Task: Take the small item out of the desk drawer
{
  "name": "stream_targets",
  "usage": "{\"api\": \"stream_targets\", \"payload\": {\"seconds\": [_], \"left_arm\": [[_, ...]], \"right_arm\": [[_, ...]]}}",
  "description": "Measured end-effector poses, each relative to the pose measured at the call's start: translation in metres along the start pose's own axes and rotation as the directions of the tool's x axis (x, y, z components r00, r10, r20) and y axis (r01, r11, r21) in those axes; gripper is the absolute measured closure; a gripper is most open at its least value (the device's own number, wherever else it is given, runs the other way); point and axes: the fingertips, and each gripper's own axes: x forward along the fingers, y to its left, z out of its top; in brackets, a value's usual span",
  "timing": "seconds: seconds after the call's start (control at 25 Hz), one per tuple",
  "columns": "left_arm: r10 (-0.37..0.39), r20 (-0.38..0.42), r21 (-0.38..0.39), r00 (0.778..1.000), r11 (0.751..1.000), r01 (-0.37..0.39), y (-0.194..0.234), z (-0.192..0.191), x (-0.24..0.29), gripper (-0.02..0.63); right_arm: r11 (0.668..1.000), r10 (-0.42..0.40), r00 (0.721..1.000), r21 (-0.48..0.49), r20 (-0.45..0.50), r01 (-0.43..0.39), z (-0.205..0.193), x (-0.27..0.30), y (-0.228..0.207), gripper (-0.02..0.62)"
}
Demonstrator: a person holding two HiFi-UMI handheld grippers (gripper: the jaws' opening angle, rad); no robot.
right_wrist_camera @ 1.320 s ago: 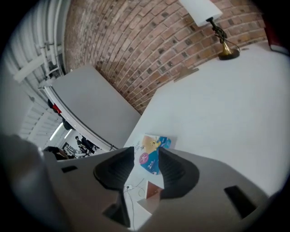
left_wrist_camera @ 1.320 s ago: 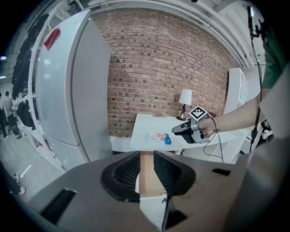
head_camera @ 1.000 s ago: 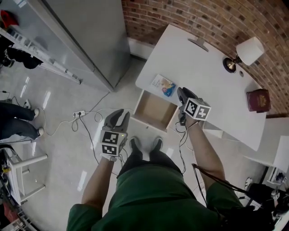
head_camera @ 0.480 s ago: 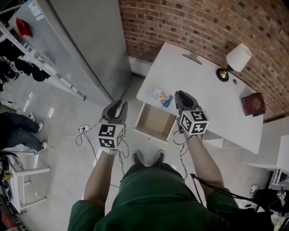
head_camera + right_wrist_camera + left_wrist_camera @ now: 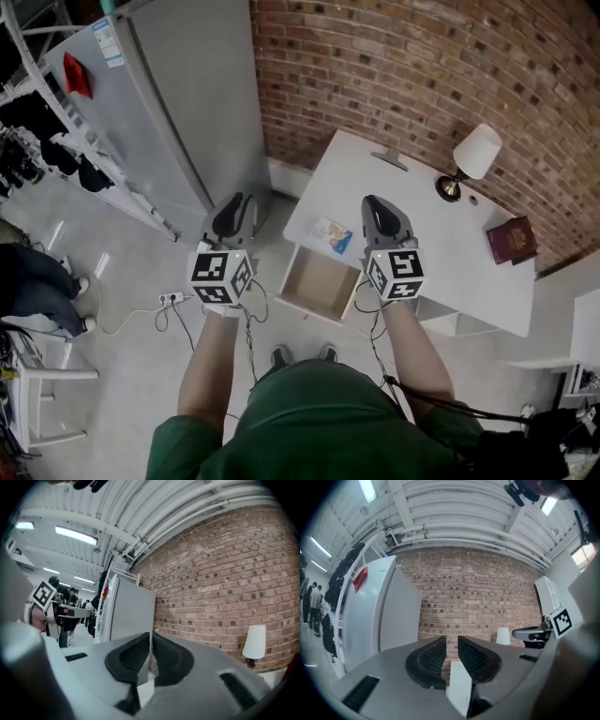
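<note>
Small item: a small blue-and-white item (image 5: 333, 235) lies flat on the bench top, at the bench's near left corner. Neither claw touches it, and its print is too small to read.
Drawer: the drawer (image 5: 319, 286) stands pulled out at 6 o'clock of the small item, just under the bench edge, with its brown bottom facing up.
Bench: the white bench (image 5: 441, 225) stretches from the small item toward 4 o'clock, and its far side meets the brick wall (image 5: 394, 66).
Right claw: the right claw (image 5: 375, 210) is held in the air at 2 o'clock of the small item, apart from it, and points toward the brick wall. Its jaws are closing and all but shut, with nothing between them.
Left claw: the left claw (image 5: 234, 214) is held up at 9 o'clock of the small item, off the bench and over the floor (image 5: 122, 375), level with the other claw. Its jaws are closing with a narrow gap left, through which only the wall shows, and nothing is held.
On the bench: a lamp (image 5: 473, 155) with a pale shade stands at 2 o'clock of the small item, near the wall. A dark red book (image 5: 512, 240) lies at 3 o'clock, near the bench's right end.
Surroundings: a tall grey cabinet (image 5: 187, 103) stands at 10 o'clock of the drawer, against the wall. A power strip (image 5: 170, 299) with a trailing cable lies on the floor at 9 o'clock of the drawer.
Person: the holder wears a green top (image 5: 319, 422), and both forearms reach up to the claws.
</note>
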Motion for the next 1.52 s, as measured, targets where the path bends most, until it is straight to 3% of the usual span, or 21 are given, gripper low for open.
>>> {"api": "stream_targets", "payload": {"seconds": [0.32, 0.76, 1.52], "left_arm": [[0.018, 0.117, -0.059, 0.993, 0.998, -0.011, 0.003, 0.046, -0.01, 0.556], [0.01, 0.123, 0.034, 0.992, 0.999, -0.014, -0.001, 0.045, -0.004, 0.591], [0.021, 0.084, 0.058, 0.996, 0.998, -0.025, 0.014, 0.032, -0.003, 0.597]], "right_arm": [[0.988, -0.022, 0.996, -0.149, 0.087, 0.035, 0.045, -0.012, 0.007, 0.591], [0.972, -0.041, 0.991, -0.223, 0.131, 0.07, 0.057, -0.012, -0.005, 0.591], [0.983, -0.022, 0.993, -0.18, 0.114, 0.042, 0.051, 0.003, -0.004, 0.592]]}}
